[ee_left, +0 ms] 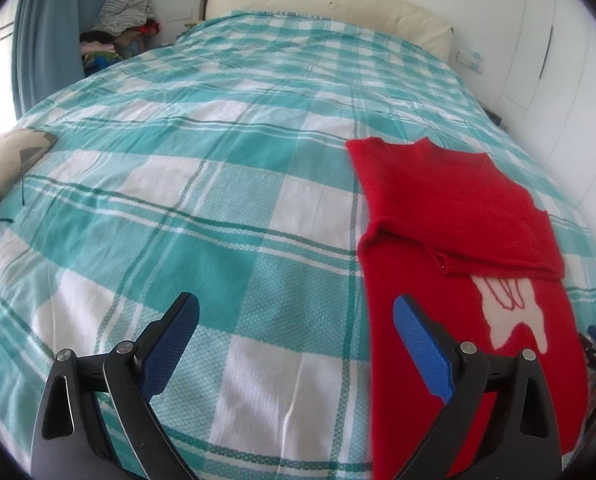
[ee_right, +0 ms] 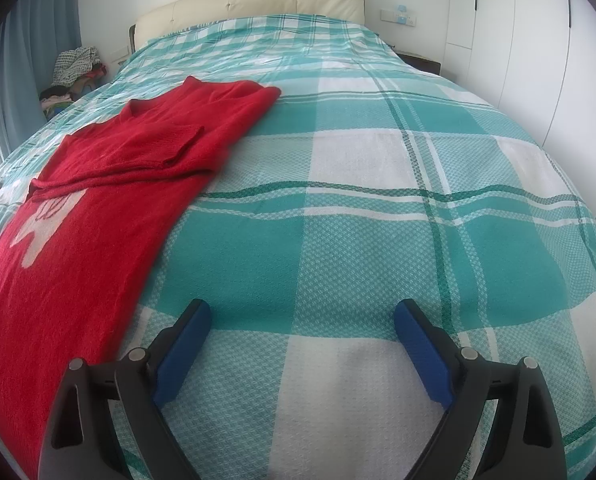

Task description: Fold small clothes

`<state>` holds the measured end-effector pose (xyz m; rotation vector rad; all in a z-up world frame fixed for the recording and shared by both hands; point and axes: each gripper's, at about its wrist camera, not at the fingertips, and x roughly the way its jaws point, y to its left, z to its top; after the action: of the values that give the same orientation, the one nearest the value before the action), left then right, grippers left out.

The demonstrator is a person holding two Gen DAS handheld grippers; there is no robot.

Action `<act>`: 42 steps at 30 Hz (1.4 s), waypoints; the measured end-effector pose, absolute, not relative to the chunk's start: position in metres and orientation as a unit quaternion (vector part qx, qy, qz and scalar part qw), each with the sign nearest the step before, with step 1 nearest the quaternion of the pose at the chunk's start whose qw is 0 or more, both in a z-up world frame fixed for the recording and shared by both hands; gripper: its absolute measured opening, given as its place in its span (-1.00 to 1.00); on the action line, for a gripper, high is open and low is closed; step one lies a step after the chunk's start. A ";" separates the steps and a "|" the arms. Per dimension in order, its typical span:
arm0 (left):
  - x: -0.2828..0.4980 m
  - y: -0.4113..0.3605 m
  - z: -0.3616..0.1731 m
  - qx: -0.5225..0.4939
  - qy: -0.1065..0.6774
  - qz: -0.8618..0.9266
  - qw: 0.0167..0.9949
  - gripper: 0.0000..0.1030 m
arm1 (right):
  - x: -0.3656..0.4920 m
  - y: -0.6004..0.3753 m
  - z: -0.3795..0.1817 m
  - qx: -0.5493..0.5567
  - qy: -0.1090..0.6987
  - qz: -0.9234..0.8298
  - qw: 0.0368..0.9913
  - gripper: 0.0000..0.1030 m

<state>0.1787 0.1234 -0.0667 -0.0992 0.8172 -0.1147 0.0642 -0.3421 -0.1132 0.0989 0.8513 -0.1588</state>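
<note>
Sweater (ee_left: 450,216) flat on checked bedspread (ee_left: 202,184); clothes pile (ee_left: 118,28) beyond.

- No text, label, brand, number or sign can be read in either wrist view.
- The red sweater (ee_left: 450,208) carries a white knitted figure (ee_left: 514,312) with red lines on it, a picture and not lettering.
- The wall plate (ee_right: 399,15) beside the headboard bears small blue marks, too small to read.
</note>
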 end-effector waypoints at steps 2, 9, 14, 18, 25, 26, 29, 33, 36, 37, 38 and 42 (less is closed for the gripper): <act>0.177 0.130 -0.079 -0.060 0.418 -0.038 0.906 0.91 | 0.064 -0.342 -0.114 0.050 0.412 -0.075 0.907 0.81; 0.186 0.128 -0.084 -0.072 0.425 -0.025 0.902 0.91 | 0.065 -0.343 -0.115 0.053 0.411 -0.071 0.907 0.83; 0.185 0.129 -0.084 -0.068 0.423 -0.020 0.903 0.91 | 0.066 -0.344 -0.115 0.055 0.411 -0.069 0.907 0.84; 0.185 0.132 -0.084 -0.070 0.421 -0.015 0.904 0.91 | 0.066 -0.344 -0.115 0.055 0.411 -0.068 0.907 0.85; 0.185 0.136 -0.083 -0.078 0.419 -0.009 0.905 0.91 | 0.066 -0.344 -0.115 0.055 0.412 -0.068 0.907 0.85; 0.186 0.136 -0.082 -0.078 0.419 -0.008 0.905 0.91 | 0.066 -0.344 -0.115 0.055 0.412 -0.068 0.907 0.85; 0.186 0.136 -0.082 -0.079 0.420 -0.008 0.904 0.91 | 0.066 -0.344 -0.115 0.055 0.411 -0.068 0.907 0.85; 0.186 0.136 -0.082 -0.078 0.420 -0.007 0.904 0.91 | 0.066 -0.344 -0.115 0.055 0.411 -0.068 0.907 0.85; 0.186 0.136 -0.083 -0.077 0.422 -0.006 0.903 0.91 | 0.066 -0.344 -0.115 0.055 0.412 -0.068 0.907 0.85; 0.186 0.136 -0.083 -0.077 0.423 -0.006 0.903 0.91 | 0.066 -0.344 -0.115 0.055 0.412 -0.068 0.907 0.85; 0.187 0.136 -0.083 -0.076 0.424 -0.005 0.902 0.91 | 0.066 -0.344 -0.115 0.055 0.411 -0.068 0.907 0.85; 0.187 0.136 -0.084 -0.075 0.426 -0.004 0.902 0.91 | 0.066 -0.344 -0.115 0.055 0.411 -0.068 0.907 0.85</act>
<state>0.1871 0.1355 -0.0843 -0.1550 0.8811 -0.0074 0.0662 -0.3445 -0.1148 0.1129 0.8494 -0.1398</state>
